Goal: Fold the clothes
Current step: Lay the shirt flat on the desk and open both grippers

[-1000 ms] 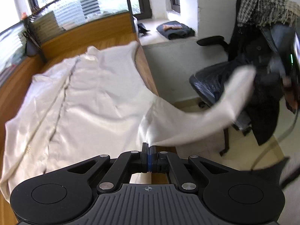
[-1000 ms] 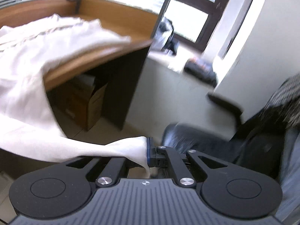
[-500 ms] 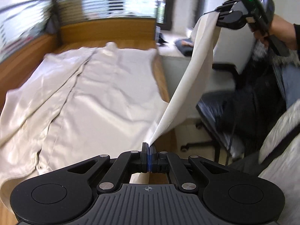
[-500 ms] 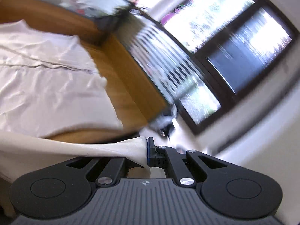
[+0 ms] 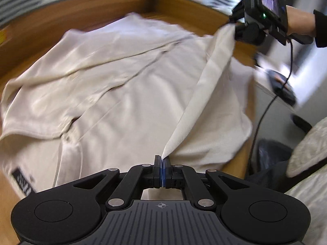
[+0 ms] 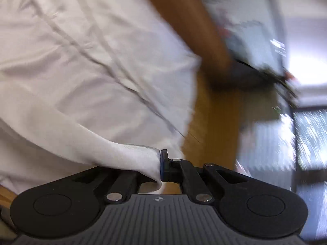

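Since a second ago the sleeve [image 5: 206, 85] has been carried from off the desk's edge, where it drooped toward the office chair, up and over the shirt [image 5: 114, 85], so it now stretches as a taut band from the lower centre of the left wrist view to the upper right. At the lower end the left gripper [image 5: 162, 164] is clenched on the cloth, its blue-lined pads pressed together with the fabric pinched between them. At the upper right the right gripper [image 5: 238, 30] grasps the sleeve's far end, held by a hand [image 5: 298, 23] in a dark cuff, with a black cable [image 5: 271, 100] hanging below it. In the right wrist view that same gripper [image 6: 161, 168] is closed on the cuff, white fabric bunched against the left side of its blue pad. Cream-coloured and buttoned down the front, the shirt lies spread across the wooden desk [image 5: 40, 24], filling the middle and left of the left view and the upper left of the right view. Both views are blurred, the right more so.
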`<state>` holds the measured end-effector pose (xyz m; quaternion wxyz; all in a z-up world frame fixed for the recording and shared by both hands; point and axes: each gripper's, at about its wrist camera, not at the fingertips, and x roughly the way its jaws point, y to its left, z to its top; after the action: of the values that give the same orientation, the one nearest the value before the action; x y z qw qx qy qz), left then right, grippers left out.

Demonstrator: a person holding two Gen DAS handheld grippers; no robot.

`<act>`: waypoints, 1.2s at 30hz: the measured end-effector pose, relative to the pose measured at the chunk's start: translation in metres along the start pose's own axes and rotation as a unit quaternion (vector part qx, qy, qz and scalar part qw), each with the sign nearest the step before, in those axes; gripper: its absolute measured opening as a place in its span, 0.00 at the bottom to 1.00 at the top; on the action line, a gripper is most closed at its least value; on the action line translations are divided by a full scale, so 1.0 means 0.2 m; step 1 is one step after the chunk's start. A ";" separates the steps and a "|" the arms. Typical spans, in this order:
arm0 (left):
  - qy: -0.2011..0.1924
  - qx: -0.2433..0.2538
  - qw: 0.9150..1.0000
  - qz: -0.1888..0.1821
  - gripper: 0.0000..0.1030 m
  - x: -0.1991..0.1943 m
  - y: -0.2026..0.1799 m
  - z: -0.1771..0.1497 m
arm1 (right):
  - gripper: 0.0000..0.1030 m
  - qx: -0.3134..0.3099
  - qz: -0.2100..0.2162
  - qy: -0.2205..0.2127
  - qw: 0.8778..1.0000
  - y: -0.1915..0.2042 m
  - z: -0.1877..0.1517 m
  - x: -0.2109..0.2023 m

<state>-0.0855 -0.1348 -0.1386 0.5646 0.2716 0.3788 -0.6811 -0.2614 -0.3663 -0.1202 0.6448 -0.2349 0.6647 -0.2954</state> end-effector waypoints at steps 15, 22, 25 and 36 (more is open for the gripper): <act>-0.060 -0.261 0.946 0.182 0.28 -0.12 -0.19 0.04 | 0.48 -0.130 0.157 -0.182 0.962 -0.11 0.06 0.08; -0.091 -0.339 0.904 0.243 0.46 -0.11 -0.51 0.05 | 0.50 -0.056 0.256 -0.221 0.939 -0.37 -0.18 0.13; -0.089 -0.367 0.889 0.257 0.50 -0.05 -0.66 0.04 | 0.50 -0.026 0.290 -0.216 0.932 -0.46 -0.30 0.21; -0.054 -0.376 0.878 0.290 0.65 0.19 -1.02 0.08 | 0.51 0.073 0.407 -0.197 0.889 -0.48 -0.54 0.45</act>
<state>-0.2915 -0.1534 -0.1169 0.8160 0.0993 0.4796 -0.3069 -0.3815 -0.4877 -0.1179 0.8417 0.0508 0.5375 -0.0023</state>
